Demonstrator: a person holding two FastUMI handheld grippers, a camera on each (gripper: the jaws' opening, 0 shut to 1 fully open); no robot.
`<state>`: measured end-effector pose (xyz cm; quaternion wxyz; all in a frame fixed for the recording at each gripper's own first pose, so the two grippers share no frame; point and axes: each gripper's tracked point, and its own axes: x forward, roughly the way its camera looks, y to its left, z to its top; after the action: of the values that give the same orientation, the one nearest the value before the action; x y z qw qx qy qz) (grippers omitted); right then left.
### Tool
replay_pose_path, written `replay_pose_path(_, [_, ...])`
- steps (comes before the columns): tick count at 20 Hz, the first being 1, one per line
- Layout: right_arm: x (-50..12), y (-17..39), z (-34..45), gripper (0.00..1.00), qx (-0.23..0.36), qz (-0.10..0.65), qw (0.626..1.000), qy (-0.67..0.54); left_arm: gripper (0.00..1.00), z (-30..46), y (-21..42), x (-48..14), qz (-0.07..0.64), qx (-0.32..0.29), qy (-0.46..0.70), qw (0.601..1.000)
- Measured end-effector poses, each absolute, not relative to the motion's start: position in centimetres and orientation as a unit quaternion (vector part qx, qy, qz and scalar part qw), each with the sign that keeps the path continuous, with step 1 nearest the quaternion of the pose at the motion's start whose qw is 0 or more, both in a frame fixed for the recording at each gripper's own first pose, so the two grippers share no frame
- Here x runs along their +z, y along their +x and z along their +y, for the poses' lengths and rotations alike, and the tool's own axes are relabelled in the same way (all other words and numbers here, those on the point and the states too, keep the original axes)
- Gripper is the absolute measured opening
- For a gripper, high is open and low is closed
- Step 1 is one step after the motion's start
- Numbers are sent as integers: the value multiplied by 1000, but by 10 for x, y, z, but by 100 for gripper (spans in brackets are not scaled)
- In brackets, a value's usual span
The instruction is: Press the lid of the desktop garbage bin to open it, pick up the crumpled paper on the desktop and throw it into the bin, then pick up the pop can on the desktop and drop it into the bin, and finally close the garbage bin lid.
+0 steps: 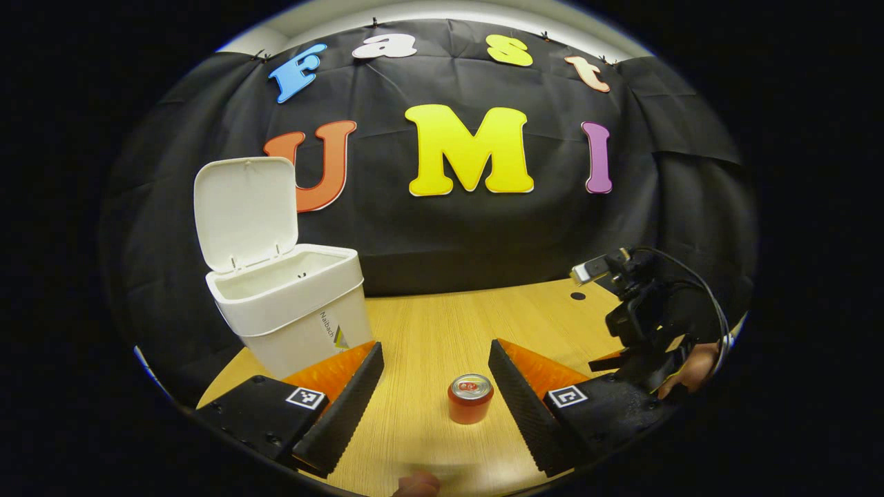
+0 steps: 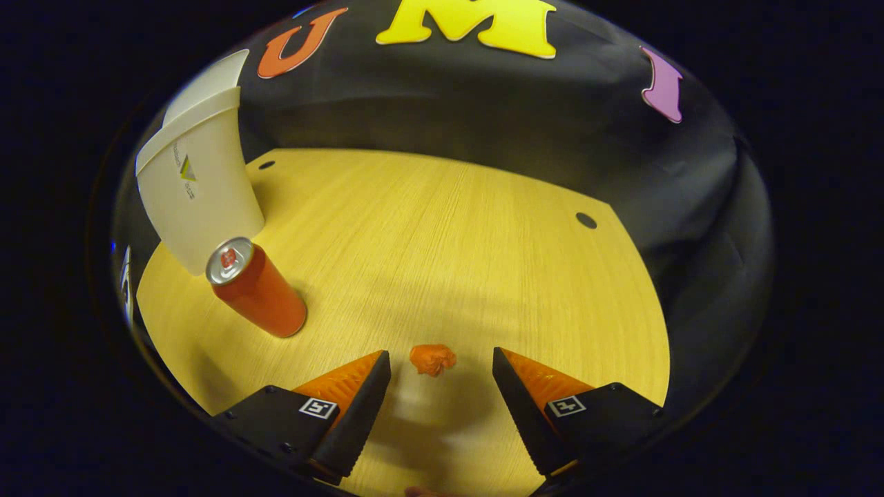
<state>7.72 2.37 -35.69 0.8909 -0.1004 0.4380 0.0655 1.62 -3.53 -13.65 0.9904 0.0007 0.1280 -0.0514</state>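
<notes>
Wooden desktop point(image 2: 442, 228) carried everything; two dark round holes point(image 2: 585, 220) sat near its far edge.

Desktop garbage bin point(image 1: 297, 310) stood at the far left of the desktop, upright, white, tapering toward its base. Its lid point(image 1: 245, 210) was swung up on the rear hinge and stood nearly vertical, so the mouth faced upward and was unobstructed. Judgement: the opening step was done, and the lid left standing so that both items could be dropped straight in from above. Inside of the bin could not be seen.

Pop can point(image 2: 257, 288) stood upright just in front of the bin, near it, but contact could not be told. Long axis vertical, silver top and pull tab facing up; its lean in the right gripper view was taken as lens distortion. In the left gripper view it sat on the desktop between the left gripper's fingers but beyond their tips, untouched.

Left gripper point(image 1: 435, 386): fingers spread wide apart, holding nothing, hovering above the desktop facing the can. Judgement: parked ready for the can step.

Right gripper point(image 2: 440, 386): fingers wide apart, empty, aimed down at the crumpled paper point(image 2: 433, 359). Judgement: the spread suited straddling the wad before closing on it.

Crumpled paper: small orange wad on the near part of the desktop, right of the can and well apart from it, lying between the right fingertips' lines, just ahead of them, not touched. Roughly round, no clear long axis.
</notes>
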Motion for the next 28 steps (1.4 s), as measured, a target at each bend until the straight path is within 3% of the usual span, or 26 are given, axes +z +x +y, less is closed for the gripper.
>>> replay_pose_path(6, [-373, 90, 27, 89, 79, 473, 872, -102, 100, -20, 12, -154, 145, -33, -1, 989])
replay_pose_path(8, [-378, 92, 25, 81, 73, 480, 868, -104, 100, -14, 9, -161, 153, -26, -4, 988])
replay_pose_path(9, [-383, 92, 26, 65, 72, 485, 866, -101, 100, -11, 9, -164, 156, -23, -6, 987])
replay_pose_path(11, [-387, 89, 24, 54, 67, 498, 859, -91, 100, -6, 8, -166, 161, -16, -8, 987])
replay_pose_path(14, [-387, 89, 26, 54, 73, 505, 857, -74, 100, -1, 4, -170, 164, -10, -5, 986])
replay_pose_path(17, [-389, 90, 29, 40, 78, 500, 859, -79, 100, 0, 3, -169, 165, -9, -1, 986])
replay_pose_path(19, [-388, 93, 28, 40, 80, 497, 860, -81, 100, -1, 1, -170, 165, -10, 4, 986])
replay_pose_path(21, [-385, 91, 21, 23, 69, 493, 865, -72, 100, -3, -2, -167, 163, -12, 9, 987])
replay_pose_path(28, [-311, 85, 14, 22, 82, 426, 898, -73, 100, -5, -15, -172, 163, -12, 12, 987])
